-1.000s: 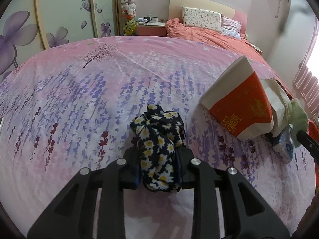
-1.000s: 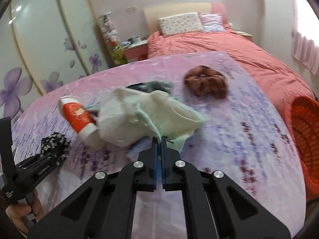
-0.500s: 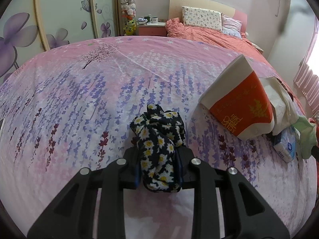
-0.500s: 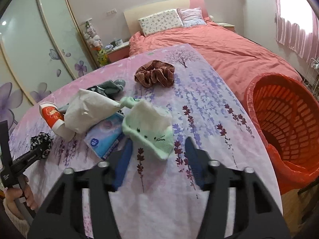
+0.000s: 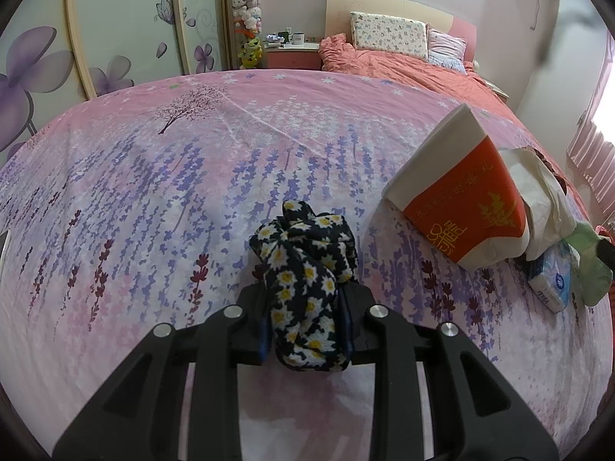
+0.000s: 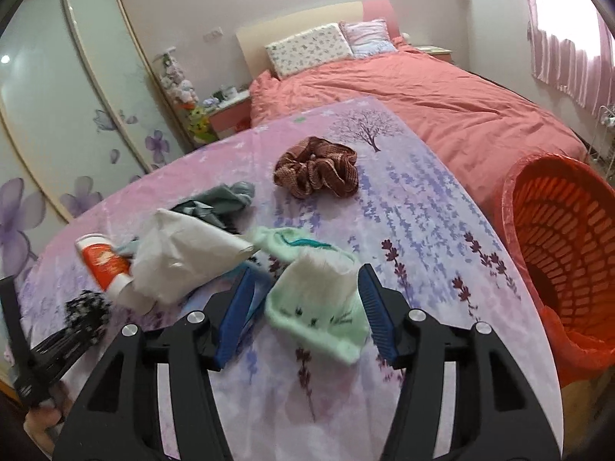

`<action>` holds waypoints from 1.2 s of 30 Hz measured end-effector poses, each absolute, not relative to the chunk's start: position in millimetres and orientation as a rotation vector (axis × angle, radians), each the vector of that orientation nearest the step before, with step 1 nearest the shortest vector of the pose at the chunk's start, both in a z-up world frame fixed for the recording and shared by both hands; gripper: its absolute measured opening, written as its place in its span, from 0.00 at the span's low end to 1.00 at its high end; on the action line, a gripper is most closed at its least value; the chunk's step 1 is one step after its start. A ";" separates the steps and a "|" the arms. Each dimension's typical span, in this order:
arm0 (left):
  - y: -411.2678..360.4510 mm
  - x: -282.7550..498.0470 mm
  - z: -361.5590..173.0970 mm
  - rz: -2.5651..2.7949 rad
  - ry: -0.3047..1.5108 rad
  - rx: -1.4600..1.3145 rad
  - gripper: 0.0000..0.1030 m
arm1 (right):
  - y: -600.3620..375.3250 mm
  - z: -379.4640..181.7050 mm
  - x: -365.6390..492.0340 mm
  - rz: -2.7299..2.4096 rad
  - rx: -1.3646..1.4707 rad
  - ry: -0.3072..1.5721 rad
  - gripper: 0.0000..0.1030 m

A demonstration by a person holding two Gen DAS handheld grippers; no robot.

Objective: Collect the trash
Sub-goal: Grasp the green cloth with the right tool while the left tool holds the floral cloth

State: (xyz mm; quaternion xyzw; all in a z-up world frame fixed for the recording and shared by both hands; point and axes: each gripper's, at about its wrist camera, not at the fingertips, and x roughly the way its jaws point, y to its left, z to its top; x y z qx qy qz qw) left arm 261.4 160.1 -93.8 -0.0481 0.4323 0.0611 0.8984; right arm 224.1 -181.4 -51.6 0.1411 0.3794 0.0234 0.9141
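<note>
My left gripper (image 5: 303,307) is shut on a black cloth with a daisy print (image 5: 303,253), bunched between its pads just above the pink floral bedspread (image 5: 153,199). In the right wrist view, my right gripper (image 6: 306,272) stands open. A mint-green sock (image 6: 315,307) lies between its blue pads (image 6: 234,315) without being squeezed. To the sock's left lie a crumpled white paper bag (image 6: 184,253) and an orange-and-white paper cup (image 6: 103,265) on its side. A blue tissue pack (image 5: 549,284) sits beside the bag in the left wrist view.
An orange mesh basket (image 6: 565,238) with a red liner stands off the bedspread's right edge. A brown scrunchie (image 6: 315,173) and a grey-green cloth (image 6: 219,203) lie farther back. A bed with a coral duvet (image 6: 423,100) is behind. The left gripper (image 6: 57,342) and a hand show at lower left.
My right gripper went from shut to open and swung right, bringing the basket into view; the green sock now lies between its pads. The left gripper kept still with its cloth.
</note>
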 end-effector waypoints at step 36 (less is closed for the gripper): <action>178.0 257.6 -94.3 0.070 0.883 -0.152 0.34 | -204.7 -79.2 226.6 -0.052 0.240 0.862 0.10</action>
